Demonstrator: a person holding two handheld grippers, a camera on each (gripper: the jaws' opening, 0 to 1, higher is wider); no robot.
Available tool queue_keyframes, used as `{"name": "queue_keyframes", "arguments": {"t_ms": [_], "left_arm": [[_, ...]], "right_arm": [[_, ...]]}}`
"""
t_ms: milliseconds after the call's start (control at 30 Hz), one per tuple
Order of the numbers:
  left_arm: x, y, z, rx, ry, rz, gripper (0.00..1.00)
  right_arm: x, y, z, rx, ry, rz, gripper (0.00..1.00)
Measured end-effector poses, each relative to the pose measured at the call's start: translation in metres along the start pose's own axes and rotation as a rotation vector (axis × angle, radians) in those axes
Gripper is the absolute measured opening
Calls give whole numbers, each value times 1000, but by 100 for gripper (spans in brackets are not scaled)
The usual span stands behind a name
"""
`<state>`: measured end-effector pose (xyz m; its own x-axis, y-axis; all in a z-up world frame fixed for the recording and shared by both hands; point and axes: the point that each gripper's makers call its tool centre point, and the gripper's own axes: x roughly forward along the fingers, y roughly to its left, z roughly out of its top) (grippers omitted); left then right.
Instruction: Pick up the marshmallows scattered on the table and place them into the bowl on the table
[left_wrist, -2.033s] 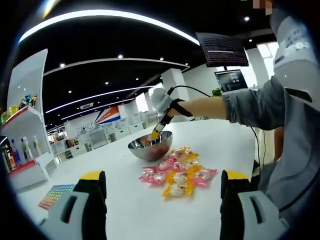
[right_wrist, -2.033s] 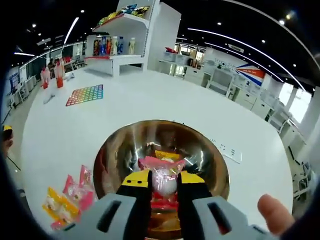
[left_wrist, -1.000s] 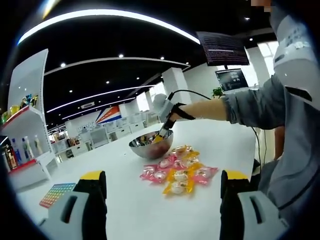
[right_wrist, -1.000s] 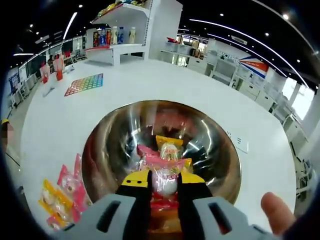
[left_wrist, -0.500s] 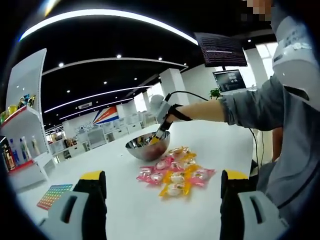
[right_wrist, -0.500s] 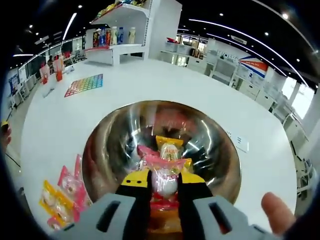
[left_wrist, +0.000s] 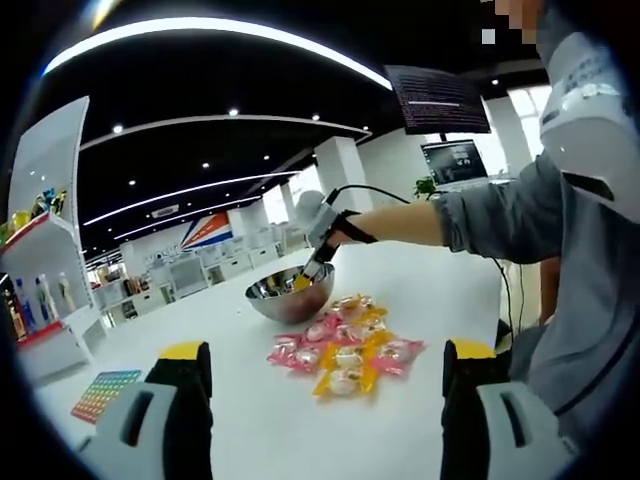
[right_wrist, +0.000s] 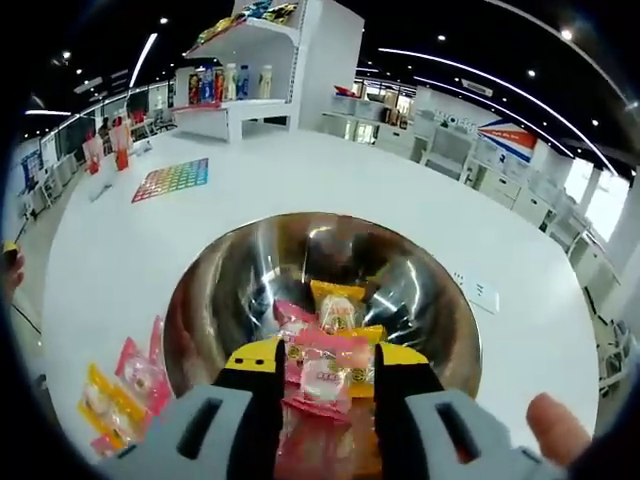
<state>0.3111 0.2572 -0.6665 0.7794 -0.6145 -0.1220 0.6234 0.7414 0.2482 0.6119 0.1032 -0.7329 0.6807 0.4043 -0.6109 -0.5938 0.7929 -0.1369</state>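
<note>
While its jaws stand parted over the bowl (right_wrist: 320, 300), the right hand-held gripper (right_wrist: 325, 385) has a pink-wrapped marshmallow (right_wrist: 322, 378) lying loose between them; whether either jaw touches the wrapper cannot be told. The packet is pink film with a pale round sweet showing through its middle. Just ahead of the jaws, inside the bowl, lie further wrapped pieces (right_wrist: 335, 310), one yellow and one pink. The bowl is polished steel, round and deep, mirroring the ceiling lights. To the left of this hand-held gripper, beside the bowl's outer wall, pink and yellow packets (right_wrist: 125, 395) rest on the white tabletop (right_wrist: 150, 250).

In the left gripper view, the left hand-held gripper (left_wrist: 325, 400) is wide open and holds nothing, its jaws raised above the tabletop (left_wrist: 250, 420). Directly ahead of it lies a cluster of marshmallows (left_wrist: 345, 350) in pink and yellow wrappers, touching and overlapping. Beyond the cluster sits the bowl (left_wrist: 290, 293), with the right hand-held gripper (left_wrist: 305, 278) dipped into it at the end of a grey sleeve (left_wrist: 500, 215).
</note>
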Motion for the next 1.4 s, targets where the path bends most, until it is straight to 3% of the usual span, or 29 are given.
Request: {"name": "queue_keyframes", "arguments": {"t_ms": [100, 200, 367, 567, 800, 900, 1267, 1400], "left_arm": [[1, -1, 1, 1, -3, -2, 95], [1, -3, -1, 0, 3, -10, 95], [0, -3, -1, -5, 2, -11, 95], [-1, -4, 0, -5, 0, -14, 95], [-2, -4, 0, -6, -3, -11, 95], [-2, -3, -2, -8, 5, -5, 95], [-2, -5, 1, -4, 0, -7, 95], [-1, -5, -4, 14, 22, -2, 95]], "right_arm": [[1, -2, 4, -3, -22, -3, 38], [2, -3, 8, -10, -44, -3, 53], [1, -3, 12, -15, -67, -3, 53], [1, -3, 18, -18, -98, -5, 62], [-1, -5, 25, -30, -139, -19, 81], [-2, -5, 29, -45, -166, -23, 96], [-6, 1, 28, -58, -180, -19, 97], [-11, 2, 27, -59, -186, -16, 97]]}}
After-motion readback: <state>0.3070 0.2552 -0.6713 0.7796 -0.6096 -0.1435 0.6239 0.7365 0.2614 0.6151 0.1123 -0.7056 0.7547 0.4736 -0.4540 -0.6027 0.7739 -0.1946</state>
